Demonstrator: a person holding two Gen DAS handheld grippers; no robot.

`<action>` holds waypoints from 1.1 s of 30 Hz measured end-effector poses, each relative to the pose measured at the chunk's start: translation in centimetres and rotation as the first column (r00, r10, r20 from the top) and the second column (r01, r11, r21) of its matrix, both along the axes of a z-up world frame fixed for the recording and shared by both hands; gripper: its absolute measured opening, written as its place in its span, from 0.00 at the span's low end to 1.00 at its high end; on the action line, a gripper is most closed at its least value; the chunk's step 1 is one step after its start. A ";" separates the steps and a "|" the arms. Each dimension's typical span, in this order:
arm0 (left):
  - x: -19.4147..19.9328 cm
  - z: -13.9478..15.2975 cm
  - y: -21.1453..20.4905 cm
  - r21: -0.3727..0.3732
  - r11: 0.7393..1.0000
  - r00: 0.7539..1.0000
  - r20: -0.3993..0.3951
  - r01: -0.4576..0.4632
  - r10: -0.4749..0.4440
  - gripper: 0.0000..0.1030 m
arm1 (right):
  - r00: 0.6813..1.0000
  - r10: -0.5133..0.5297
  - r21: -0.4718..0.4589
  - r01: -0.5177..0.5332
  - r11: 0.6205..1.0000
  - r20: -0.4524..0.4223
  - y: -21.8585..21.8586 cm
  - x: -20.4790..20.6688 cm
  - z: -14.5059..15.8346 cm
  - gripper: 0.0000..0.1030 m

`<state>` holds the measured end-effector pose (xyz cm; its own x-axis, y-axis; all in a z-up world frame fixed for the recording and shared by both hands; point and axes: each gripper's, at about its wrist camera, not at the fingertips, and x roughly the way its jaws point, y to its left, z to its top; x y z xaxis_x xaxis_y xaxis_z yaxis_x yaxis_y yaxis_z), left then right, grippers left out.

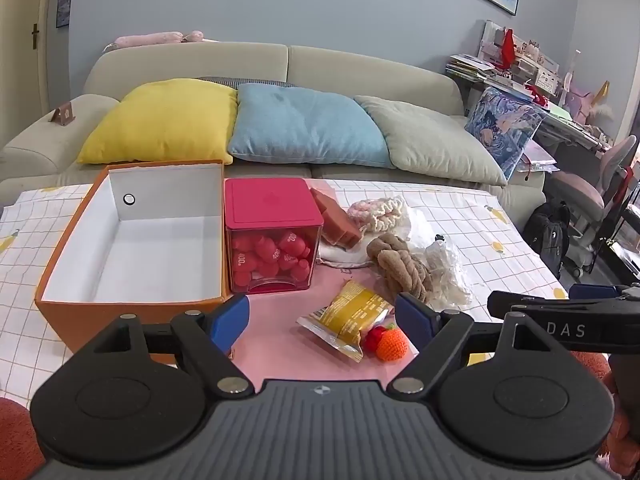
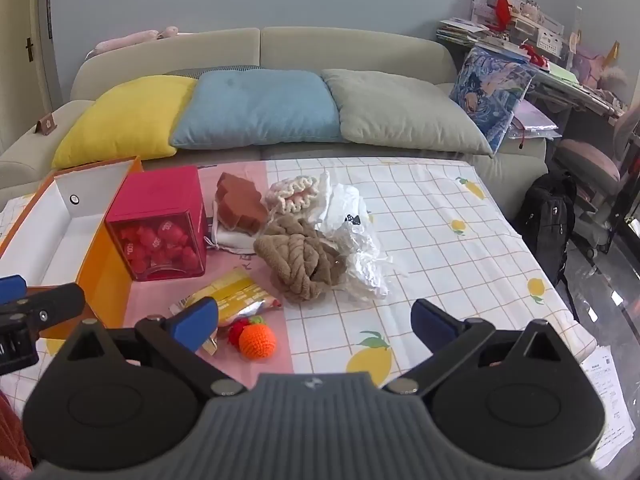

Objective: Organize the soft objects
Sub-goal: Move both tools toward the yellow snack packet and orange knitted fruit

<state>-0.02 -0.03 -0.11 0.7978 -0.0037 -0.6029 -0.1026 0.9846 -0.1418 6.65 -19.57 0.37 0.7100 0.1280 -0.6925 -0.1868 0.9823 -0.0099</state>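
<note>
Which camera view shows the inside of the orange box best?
The left wrist view: the orange box lies almost whole in frame, its white floor and walls visible and nothing inside. The right wrist view shows the orange box only at the left edge, its near end hidden behind the other tool.

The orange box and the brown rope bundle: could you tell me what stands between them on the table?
A clear cube container with a red lid, full of small red pieces, stands between the orange box and the brown rope bundle; both wrist views show it.

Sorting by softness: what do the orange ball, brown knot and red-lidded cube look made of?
Orange ball: crocheted yarn, visible stitch texture. Brown knot: thick plush rope, probably chenille, matte and fuzzy. Cube: hard clear plastic walls, glossy, with opaque red lid.
</note>
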 end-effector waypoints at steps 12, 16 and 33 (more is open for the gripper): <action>-0.5 -0.2 0.9 -0.018 1.000 0.999 -0.045 -0.020 0.019 0.94 | 0.999 -0.019 -0.014 0.018 1.000 -0.048 0.4 0.7 -0.4 0.97; -0.2 -0.3 1.7 -0.035 0.999 0.998 -0.050 -0.032 0.030 0.94 | 0.999 -0.012 -0.022 0.011 1.000 -0.040 1.1 0.9 -0.2 0.97; -1.9 1.4 3.7 -0.035 0.992 0.993 0.008 -0.119 0.120 0.94 | 0.998 0.064 -0.024 -0.064 0.998 0.008 3.0 0.7 1.1 0.98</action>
<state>-1.92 3.69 1.29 0.7999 0.0714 -0.5958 -0.2176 0.9598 -0.1771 7.32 -16.62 1.45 0.7067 0.1572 -0.6898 -0.2493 0.9678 -0.0349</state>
